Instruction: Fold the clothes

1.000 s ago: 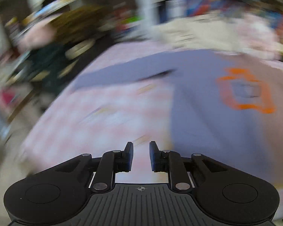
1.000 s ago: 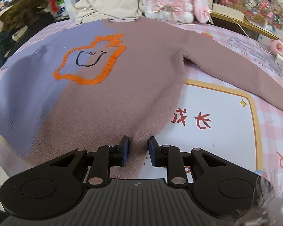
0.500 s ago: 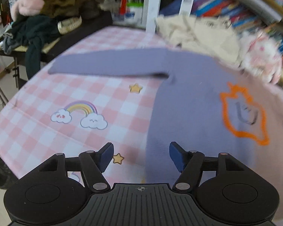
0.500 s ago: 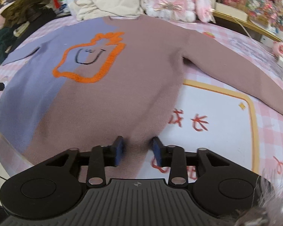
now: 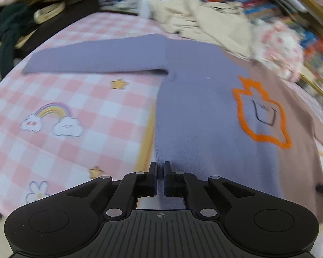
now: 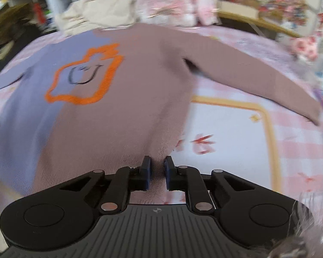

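Both claws have just closed on the sweater [image 6: 109,129] hem: left claw [image 5: 160,172] lower centre, right claw [image 6: 156,167] likewise.

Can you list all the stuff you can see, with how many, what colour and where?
sweater: one, purple and brown with an orange outline, spread flat on the mat
mat: one, pink checks with a rainbow, under the sweater
plush bunny: one, white and pink, behind the collar
cream garment: one, crumpled, beside the bunny
left tool: one, black, shut on the purple hem
right tool: one, black, pinching the brown hem
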Tool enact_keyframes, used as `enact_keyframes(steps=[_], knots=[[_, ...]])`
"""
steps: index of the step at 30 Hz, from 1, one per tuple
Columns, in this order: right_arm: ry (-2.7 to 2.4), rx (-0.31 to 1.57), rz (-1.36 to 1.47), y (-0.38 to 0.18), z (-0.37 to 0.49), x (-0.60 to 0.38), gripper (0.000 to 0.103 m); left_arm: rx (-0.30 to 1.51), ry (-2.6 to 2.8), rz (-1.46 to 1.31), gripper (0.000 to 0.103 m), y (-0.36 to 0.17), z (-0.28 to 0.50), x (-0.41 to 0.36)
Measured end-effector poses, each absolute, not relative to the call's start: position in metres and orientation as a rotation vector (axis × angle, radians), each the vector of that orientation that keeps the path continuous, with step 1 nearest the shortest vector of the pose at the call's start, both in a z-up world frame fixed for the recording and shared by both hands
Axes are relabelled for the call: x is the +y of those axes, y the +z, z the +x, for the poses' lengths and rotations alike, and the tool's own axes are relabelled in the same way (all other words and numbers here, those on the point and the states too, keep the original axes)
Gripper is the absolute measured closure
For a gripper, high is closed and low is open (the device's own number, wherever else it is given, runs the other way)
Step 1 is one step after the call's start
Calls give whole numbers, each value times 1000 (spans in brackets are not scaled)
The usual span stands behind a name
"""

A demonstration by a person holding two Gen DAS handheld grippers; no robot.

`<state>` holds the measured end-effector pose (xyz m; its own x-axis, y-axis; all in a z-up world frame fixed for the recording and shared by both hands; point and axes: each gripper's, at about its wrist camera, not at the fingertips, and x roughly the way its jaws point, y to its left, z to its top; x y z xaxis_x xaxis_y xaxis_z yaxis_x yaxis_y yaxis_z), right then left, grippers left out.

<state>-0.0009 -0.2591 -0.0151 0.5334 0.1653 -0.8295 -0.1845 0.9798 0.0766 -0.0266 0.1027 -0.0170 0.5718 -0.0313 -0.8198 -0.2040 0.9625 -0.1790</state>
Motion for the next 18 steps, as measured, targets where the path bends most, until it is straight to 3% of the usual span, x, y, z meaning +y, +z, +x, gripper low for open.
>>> enact_keyframes(steps=[8, 12, 15, 17, 18], knots=[[227, 1021, -1, -13, -23, -246, 89, 968, 91, -289, 98, -23, -31, 131], [214, 1027, 21, -12, -29, -246, 73, 973, 71, -296, 89, -23, -38, 132], [221, 1031, 46, -12, -32, -249, 72, 957, 73, -333, 86, -25, -46, 134], [235, 1028, 38, -12, -33, -247, 78, 953, 68, -337, 95, -26, -48, 133], [242, 1027, 34, -13, -33, -247, 86, 960, 65, -331, 98, -26, -48, 132]])
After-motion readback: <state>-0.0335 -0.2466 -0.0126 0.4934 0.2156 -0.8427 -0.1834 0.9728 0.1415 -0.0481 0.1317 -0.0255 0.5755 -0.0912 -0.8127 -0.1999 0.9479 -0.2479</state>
